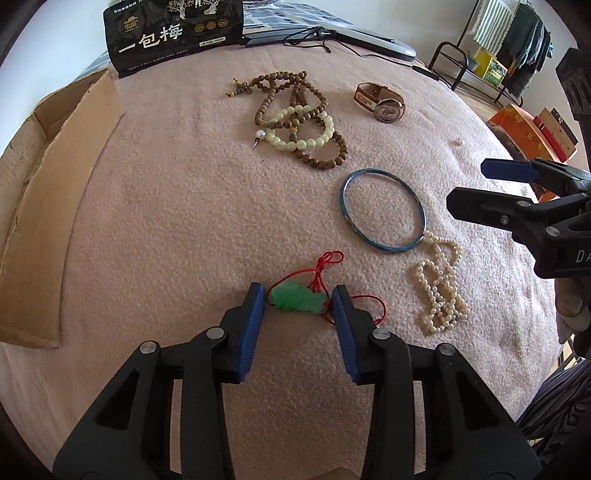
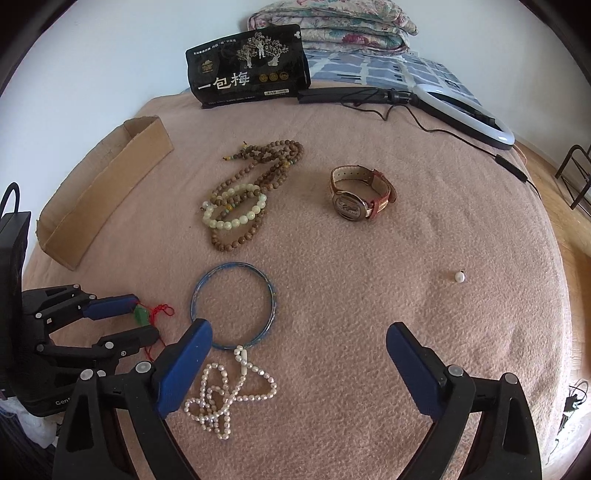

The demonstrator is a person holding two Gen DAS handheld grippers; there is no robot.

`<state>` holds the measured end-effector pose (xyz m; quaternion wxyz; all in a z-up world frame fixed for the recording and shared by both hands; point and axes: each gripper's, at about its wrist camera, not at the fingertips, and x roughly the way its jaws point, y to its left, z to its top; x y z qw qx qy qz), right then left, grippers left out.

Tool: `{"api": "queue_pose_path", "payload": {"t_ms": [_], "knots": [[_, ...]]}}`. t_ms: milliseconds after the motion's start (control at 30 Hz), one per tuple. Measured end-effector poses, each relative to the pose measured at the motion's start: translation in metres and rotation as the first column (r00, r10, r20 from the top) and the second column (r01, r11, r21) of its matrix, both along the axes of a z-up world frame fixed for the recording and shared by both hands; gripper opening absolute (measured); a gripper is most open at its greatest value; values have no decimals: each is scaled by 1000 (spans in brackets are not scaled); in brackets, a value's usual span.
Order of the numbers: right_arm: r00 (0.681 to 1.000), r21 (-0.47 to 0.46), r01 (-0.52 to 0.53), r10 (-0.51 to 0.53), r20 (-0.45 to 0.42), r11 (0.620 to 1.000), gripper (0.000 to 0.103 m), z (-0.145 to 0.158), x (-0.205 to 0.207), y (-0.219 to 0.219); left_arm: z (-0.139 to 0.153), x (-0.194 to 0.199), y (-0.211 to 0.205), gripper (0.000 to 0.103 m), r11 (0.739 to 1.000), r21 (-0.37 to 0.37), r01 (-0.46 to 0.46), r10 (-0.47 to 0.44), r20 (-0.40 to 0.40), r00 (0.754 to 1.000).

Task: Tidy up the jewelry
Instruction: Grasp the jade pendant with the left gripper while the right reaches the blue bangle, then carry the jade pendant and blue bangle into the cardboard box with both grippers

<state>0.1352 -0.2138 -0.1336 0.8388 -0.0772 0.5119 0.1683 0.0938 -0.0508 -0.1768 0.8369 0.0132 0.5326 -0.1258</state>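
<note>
A green jade pendant (image 1: 297, 300) on a red cord lies on the pink blanket, between the open fingers of my left gripper (image 1: 298, 303); the pads look close to it or touching. It also shows in the right wrist view (image 2: 140, 315). A blue bangle (image 1: 382, 209) (image 2: 233, 305) touches a pearl necklace (image 1: 439, 288) (image 2: 231, 391). Brown wooden beads (image 1: 295, 110) (image 2: 255, 177) lie under a pale green bead bracelet (image 1: 303, 127) (image 2: 234, 208). A watch (image 1: 380, 101) (image 2: 360, 194) and a loose pearl (image 2: 459, 277) lie farther right. My right gripper (image 2: 299, 336) is wide open and empty, just right of the pearl necklace.
An open cardboard box (image 1: 48, 192) (image 2: 103, 188) lies at the left. A black snack bag (image 1: 173, 33) (image 2: 251, 66) stands at the back. A ring light with cable (image 2: 461, 107) lies at the back right. Folded quilts (image 2: 332, 26) are behind it.
</note>
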Motion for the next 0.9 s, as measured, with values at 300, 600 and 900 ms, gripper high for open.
{"api": "queue_pose_path", "payload": {"t_ms": [300,600,900], "knots": [[998,-30,-58,58,-29,998,96,-15,-1,23,1,-3,11,32,1000,-10,-15,15,1,1000],[994,-55,-94,90,-66,994,96,-30,11,45,2,-3,23,32,999,-29,-43,43,-7,999],[989,-99,-126,117,-84,987,97,-42,14,62,2,-5,38,31,997,-34,-74,73,-11,997]]}}
